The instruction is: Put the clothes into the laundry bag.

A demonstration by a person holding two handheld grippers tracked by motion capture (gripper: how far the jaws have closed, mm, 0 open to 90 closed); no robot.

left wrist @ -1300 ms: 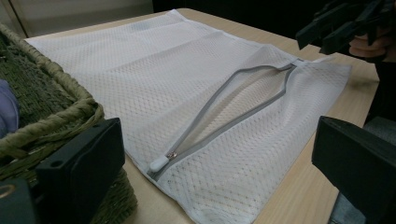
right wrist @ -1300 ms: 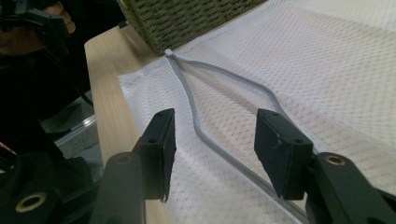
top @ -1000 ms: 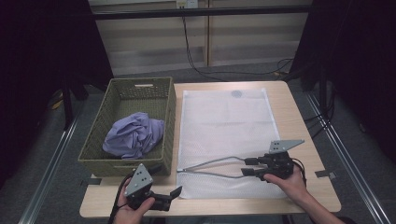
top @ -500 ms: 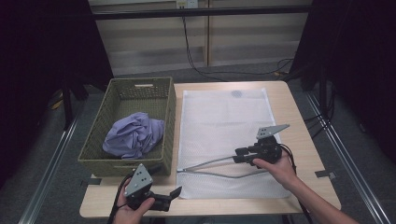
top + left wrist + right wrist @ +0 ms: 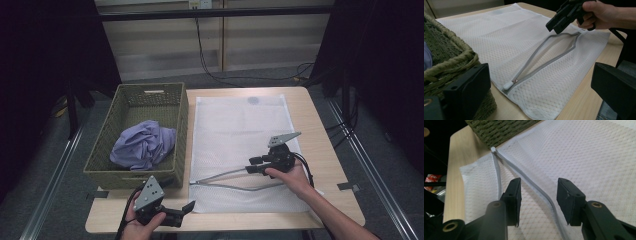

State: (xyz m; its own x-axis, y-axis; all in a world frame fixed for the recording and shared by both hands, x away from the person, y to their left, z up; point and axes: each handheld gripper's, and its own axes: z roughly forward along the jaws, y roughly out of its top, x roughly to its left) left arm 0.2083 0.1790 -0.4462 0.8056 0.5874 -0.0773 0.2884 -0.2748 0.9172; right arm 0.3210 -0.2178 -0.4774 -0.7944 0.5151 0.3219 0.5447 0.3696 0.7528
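Hovering over the white mesh laundry bag [image 5: 245, 145], the right gripper [image 5: 253, 165] had its jaws parted about halfway, with nothing pinched — in the right gripper view one grey edge of the open zipper [image 5: 541, 195] ran under the gap between them, untouched; these jaws had just been opening. The bag lay flat on the right half of the worktop [image 5: 325, 130], reaching from near the far edge almost to the near edge. Its zipper gaped in a long slit close to the near edge, and the white pull tab [image 5: 509, 85] sat at the slit's left end, just beside the woven basket [image 5: 105, 165]. That basket occupied the worktop's left side and held a crumpled lilac cloth [image 5: 142, 145]. The left gripper [image 5: 186, 210] rested at the near left corner — jaws wide, holding nothing.
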